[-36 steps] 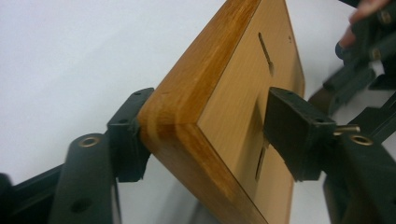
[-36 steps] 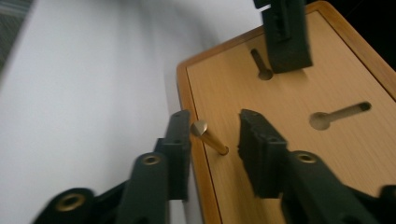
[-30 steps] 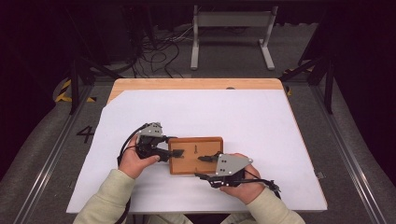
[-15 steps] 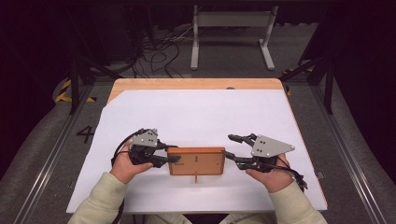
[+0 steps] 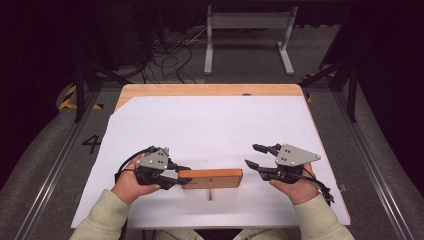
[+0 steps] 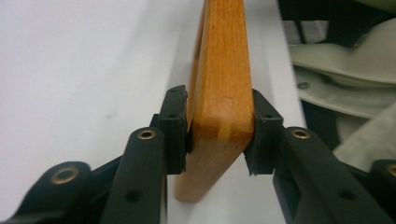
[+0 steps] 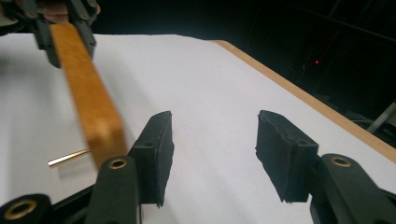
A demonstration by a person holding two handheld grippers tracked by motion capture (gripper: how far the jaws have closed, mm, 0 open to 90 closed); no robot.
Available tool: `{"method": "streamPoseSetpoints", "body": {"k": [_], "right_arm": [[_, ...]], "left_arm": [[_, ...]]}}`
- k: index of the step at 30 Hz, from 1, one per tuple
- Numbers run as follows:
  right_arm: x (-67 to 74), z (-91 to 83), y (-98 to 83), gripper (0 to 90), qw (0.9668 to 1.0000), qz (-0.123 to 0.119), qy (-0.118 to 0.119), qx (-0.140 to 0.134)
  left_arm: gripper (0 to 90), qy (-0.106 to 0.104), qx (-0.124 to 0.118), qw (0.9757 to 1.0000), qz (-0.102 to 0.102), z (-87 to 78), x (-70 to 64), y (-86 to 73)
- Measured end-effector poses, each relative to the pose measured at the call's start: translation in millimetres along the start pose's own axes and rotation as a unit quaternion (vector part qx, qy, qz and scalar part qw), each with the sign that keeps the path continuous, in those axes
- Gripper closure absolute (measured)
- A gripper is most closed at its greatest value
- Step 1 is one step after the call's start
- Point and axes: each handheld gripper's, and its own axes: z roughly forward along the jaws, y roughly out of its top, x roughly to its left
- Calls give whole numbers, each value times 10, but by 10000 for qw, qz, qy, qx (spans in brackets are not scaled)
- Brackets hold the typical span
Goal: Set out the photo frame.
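The wooden board, now stood on edge near the desk's front, is gripped at one end by the left claw, whereas it has been released by the right claw, now wide and apart.

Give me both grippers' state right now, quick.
Left gripper: shut on the wooden board, clamping its end.
Right gripper: open, holding nothing, just off the board's other end.
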Motion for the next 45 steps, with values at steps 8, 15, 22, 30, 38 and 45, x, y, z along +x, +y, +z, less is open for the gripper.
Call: {"method": "streamPoseSetpoints", "body": {"k": [8,15,22,30,38,45], "right_arm": [[-3,13,-38,446,10000,86,29,40],[-9,21,-73,444,9999,113,62,94],[-1,48,-96,436,9996,129,154,200],[35,73,-220,543,9966,385,419,599],[86,62,-362,676,9904,481,723,1076],[157,80,-401,801,9848,373,919,1423]], "left_arm": [[559,-466,144,9988,-68,47,-59,-29],[477,-666,291,9973,-36,73,-68,-41],[310,-663,-6,9978,-93,-27,-78,14],[309,-392,-568,9975,-142,-215,-78,90],[327,590,-1050,9905,-660,-332,76,4],[329,1235,-1205,9800,-987,-360,155,-72]]}}
